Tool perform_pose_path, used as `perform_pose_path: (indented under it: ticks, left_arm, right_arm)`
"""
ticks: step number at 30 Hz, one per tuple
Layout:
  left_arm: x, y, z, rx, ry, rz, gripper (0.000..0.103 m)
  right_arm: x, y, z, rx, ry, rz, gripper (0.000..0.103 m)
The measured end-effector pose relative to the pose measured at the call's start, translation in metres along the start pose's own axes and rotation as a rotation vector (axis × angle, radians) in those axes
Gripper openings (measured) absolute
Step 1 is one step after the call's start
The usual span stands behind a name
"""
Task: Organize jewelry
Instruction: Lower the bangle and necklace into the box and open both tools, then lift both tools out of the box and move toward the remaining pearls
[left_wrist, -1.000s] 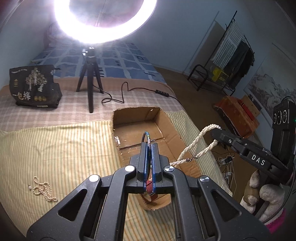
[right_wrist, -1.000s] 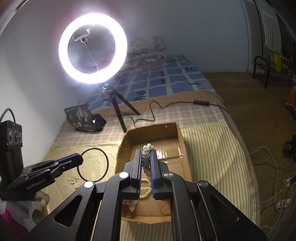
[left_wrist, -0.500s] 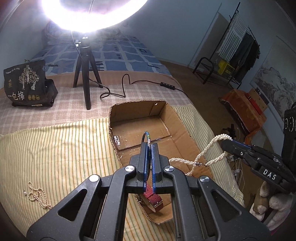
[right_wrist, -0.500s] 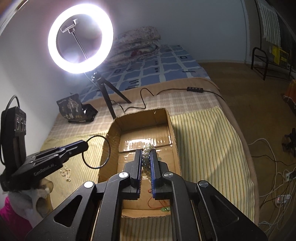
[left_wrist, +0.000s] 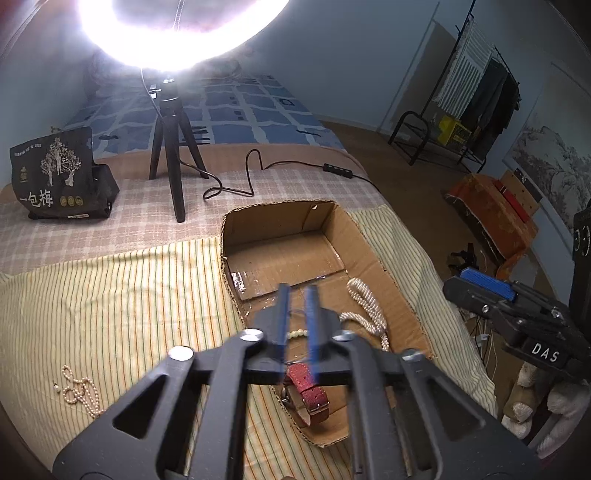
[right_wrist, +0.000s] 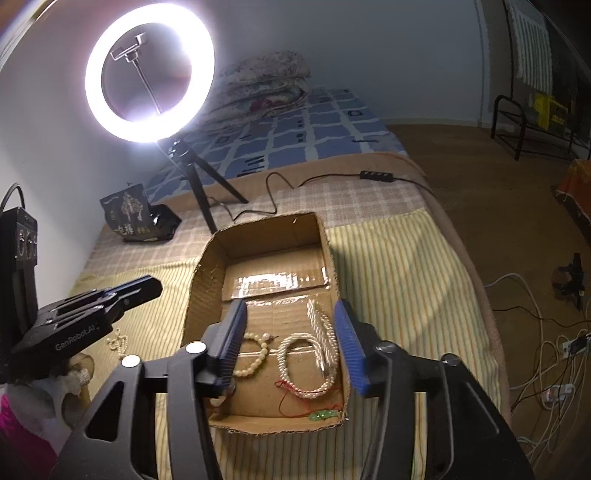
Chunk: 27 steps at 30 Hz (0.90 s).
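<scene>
Both grippers have just been opening over the cardboard box (right_wrist: 325, 243) at frame centre; the right gripper (right_wrist: 291, 343) stands wide with the pearl rope necklace (right_wrist: 317, 354) lying loose on the box floor beneath it; the left gripper (left_wrist: 295, 321) is narrowly parted, nothing pinched. Best to lift straight up so no strand snags a finger; a loose pearl string (left_wrist: 79, 391) waits on the striped cloth (left_wrist: 129, 302), lower left.

Right gripper (right_wrist: 291, 339) with jaws just parted, nothing between them, over cardboard box (right_wrist: 325, 236), pearl necklace (right_wrist: 314, 354) and bead bracelet (right_wrist: 255, 354) lying inside, left gripper (right_wrist: 147, 288) at left, ring light (right_wrist: 149, 70) far behind.
</scene>
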<state>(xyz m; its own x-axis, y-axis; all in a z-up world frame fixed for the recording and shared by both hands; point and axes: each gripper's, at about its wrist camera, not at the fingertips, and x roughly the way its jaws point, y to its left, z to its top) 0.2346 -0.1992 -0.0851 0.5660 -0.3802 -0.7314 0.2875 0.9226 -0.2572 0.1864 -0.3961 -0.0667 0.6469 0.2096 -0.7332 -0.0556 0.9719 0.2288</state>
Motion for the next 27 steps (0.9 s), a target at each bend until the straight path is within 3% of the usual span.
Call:
perform_pose_path:
  ticks: [1, 2, 6, 27]
  left_arm:
    - [-0.001, 0.0, 0.0, -0.001, -0.006, 0.003, 0.046]
    - [-0.003, 0.0, -0.001, -0.002, -0.016, 0.006, 0.058]
    - [-0.01, -0.001, -0.001, 0.023, -0.046, 0.025, 0.059]
    - [-0.042, 0.027, -0.01, 0.04, -0.06, 0.067, 0.06]
  right_arm:
    - [0.001, 0.0, 0.0, -0.001, 0.0, -0.006, 0.049]
    - [0.001, 0.0, 0.001, -0.001, -0.001, -0.017, 0.05]
    - [0.001, -0.002, 0.001, 0.009, -0.012, -0.053, 0.067]
    - [-0.011, 0.021, 0.004, -0.004, -0.064, -0.098, 0.069]
